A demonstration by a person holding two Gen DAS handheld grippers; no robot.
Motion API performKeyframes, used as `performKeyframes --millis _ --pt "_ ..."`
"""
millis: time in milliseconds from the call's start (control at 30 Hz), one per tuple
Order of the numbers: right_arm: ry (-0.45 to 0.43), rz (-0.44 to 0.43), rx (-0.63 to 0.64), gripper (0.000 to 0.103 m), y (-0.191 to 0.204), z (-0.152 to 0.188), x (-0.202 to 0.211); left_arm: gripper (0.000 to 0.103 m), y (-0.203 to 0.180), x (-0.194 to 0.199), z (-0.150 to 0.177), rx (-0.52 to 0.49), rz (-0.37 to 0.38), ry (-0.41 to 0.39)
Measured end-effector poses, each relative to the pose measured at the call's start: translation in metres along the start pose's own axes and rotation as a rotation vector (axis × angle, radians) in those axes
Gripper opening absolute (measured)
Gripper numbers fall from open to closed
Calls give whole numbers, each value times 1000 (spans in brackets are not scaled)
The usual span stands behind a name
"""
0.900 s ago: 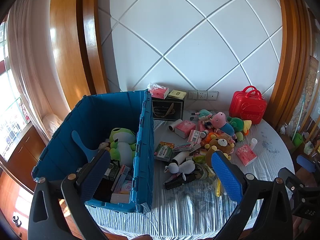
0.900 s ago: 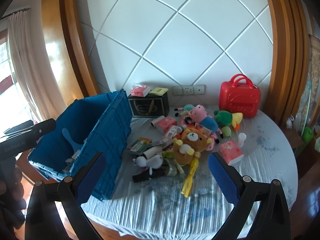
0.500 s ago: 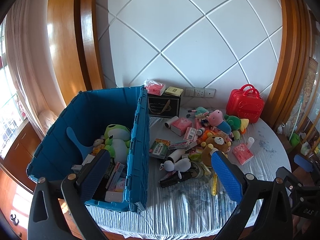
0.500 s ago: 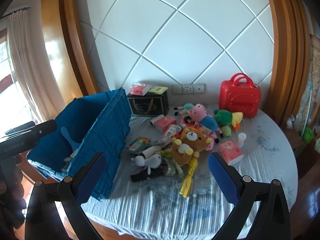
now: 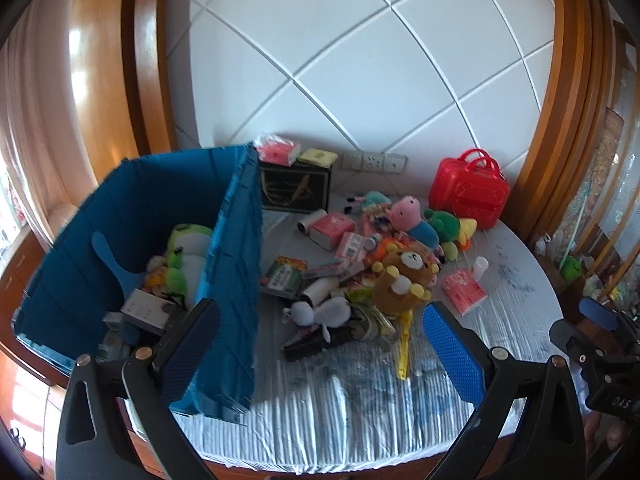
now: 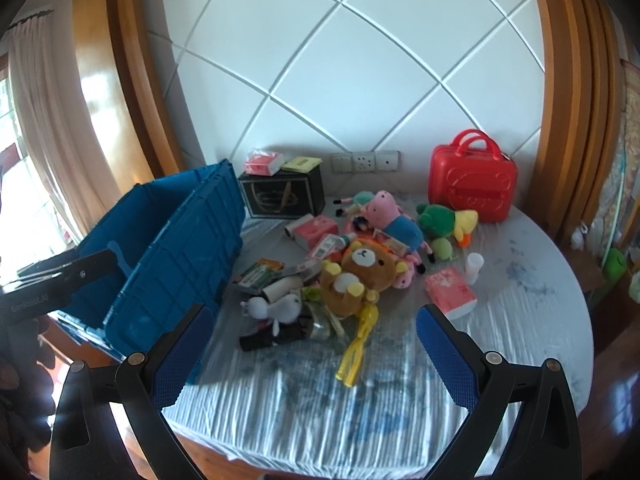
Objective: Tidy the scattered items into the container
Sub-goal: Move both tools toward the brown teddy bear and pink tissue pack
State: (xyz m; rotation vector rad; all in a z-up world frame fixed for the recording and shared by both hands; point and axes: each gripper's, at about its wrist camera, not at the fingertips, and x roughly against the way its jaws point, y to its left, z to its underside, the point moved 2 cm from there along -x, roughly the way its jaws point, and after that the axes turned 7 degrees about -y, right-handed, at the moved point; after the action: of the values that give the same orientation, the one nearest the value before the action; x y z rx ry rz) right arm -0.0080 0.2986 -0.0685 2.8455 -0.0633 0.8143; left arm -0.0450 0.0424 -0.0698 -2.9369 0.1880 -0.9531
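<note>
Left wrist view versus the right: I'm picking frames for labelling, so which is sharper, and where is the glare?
Left wrist view: sharp, glare on the wood pillar. Right wrist view: slightly soft on the brown bear plush, window blown out at left.

A white quilted wall panel with sockets between wooden pillars.

Home room, curtains, plush toys, wood trim
</note>
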Motion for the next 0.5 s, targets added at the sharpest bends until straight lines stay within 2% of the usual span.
performKeyframes --millis 200,333,500 --pt "50 47 -32 103 -20 18 -25 103 -14 -38 20 -32 59 78" --pt "70 87 -55 103 -31 25 -46 103 -20 -67 18 -70 99 78" --pt "99 143 -83 103 -52 25 -70 103 -37 -113 15 -121 203 107"
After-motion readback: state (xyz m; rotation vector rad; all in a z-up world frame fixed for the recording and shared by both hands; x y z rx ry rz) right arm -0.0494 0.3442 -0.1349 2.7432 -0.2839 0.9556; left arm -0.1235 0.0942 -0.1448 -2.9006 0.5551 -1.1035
